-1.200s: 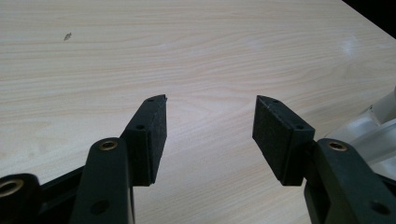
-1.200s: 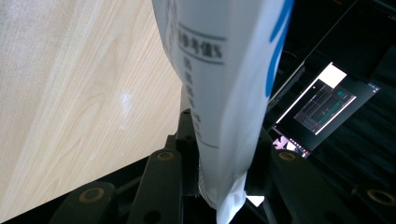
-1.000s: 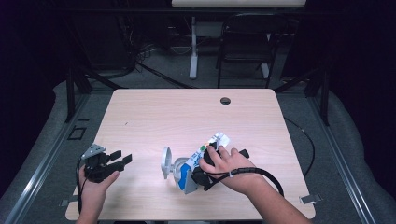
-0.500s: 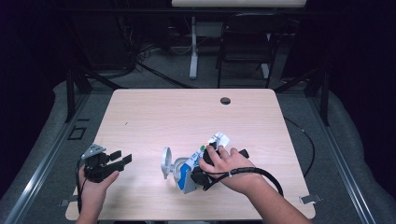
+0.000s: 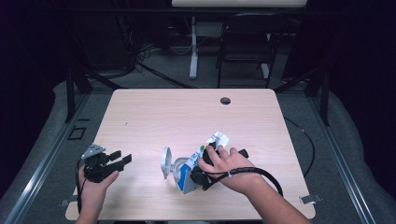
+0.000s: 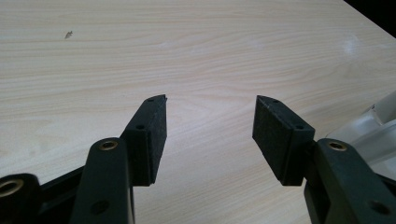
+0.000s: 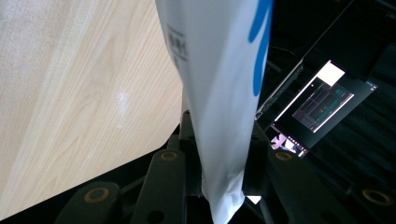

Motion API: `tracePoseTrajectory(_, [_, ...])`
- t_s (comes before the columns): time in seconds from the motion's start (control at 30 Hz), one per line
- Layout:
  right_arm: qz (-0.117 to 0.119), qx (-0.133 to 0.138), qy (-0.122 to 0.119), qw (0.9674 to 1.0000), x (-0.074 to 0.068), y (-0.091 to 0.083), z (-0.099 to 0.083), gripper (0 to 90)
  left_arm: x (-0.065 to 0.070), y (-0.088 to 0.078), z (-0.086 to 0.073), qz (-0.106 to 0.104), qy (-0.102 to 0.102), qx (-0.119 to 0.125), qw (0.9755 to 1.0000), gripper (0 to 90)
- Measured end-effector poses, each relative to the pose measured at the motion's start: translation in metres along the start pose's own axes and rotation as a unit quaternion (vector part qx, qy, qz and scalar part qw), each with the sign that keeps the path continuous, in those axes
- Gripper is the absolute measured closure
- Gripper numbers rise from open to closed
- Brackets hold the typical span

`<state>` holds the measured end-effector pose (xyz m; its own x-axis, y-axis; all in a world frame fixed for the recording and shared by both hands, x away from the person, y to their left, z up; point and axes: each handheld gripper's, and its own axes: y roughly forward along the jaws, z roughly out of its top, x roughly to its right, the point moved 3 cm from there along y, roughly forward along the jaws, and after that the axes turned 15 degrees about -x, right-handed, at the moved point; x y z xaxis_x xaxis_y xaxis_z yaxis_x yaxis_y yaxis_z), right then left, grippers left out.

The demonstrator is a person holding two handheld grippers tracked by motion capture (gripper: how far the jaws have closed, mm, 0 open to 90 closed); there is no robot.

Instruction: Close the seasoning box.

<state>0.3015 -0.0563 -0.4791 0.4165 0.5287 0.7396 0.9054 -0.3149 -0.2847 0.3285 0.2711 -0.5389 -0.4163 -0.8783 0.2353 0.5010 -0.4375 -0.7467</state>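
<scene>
A carton in the grip at the near edge of the table

The right gripper point(image 5: 200, 173) has its jaws clamped on a white-and-blue carton point(image 5: 201, 161), having just been closing further on it; the carton lies tilted on the wooden table point(image 5: 187, 116), near the front edge, right of centre; a clear plastic cup point(image 5: 169, 163) lies on its side, touching the carton's left end; the left gripper point(image 5: 120, 158) rests well apart at the table's front left, jaws spread with only bare wood between them.

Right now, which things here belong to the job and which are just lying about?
In the job:
- carton, clamped in the right gripper, whose jaws have just been closing
- clear wine glass lying beside it

Idle:
- left gripper, open
- table
- chair
</scene>
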Motion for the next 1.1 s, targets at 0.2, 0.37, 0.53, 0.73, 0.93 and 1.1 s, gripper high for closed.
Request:
tracePoseTrajectory(0.2, [0.0, -0.002, 0.002, 1.0, 0.0007, -0.0008, 0.0, 76.7, 0.0002, 0.0001, -0.0003, 0.0, -0.001, 0.0, 1.0, 45.3])
tracePoseTrajectory(0.37, [0.001, -0.005, -0.001, 1.0, 0.0016, -0.0008, 0.0004, 77.7, -0.0009, -0.0008, -0.0003, 0.0, -0.002, 0.003, 1.0, 45.3])
tracePoseTrajectory(0.53, [0.004, 0.002, 0.008, 1.0, 0.0003, 0.0005, 0.0015, 78.6, -0.0016, 0.0, -0.0007, 0.002, -0.004, 0.003, 1.0, 45.2])
tracePoseTrajectory(0.73, [0.007, 0.005, 0.012, 0.9999, -0.0008, 0.0009, 0.0017, 79.4, -0.0018, -0.0002, -0.0007, 0.001, -0.005, 0.003, 1.0, 45.3])
tracePoseTrajectory(0.93, [0.008, 0.0, 0.009, 0.9999, -0.0005, -0.0002, 0.0019, 80.5, -0.0015, -0.0006, -0.0005, 0.001, -0.004, 0.004, 1.0, 45.3])
tracePoseTrajectory(1.1, [0.007, 0.0, 0.008, 0.9999, -0.0003, -0.0005, 0.0015, 81.2, -0.0015, -0.0001, -0.0005, 0.002, -0.004, 0.004, 1.0, 45.3])
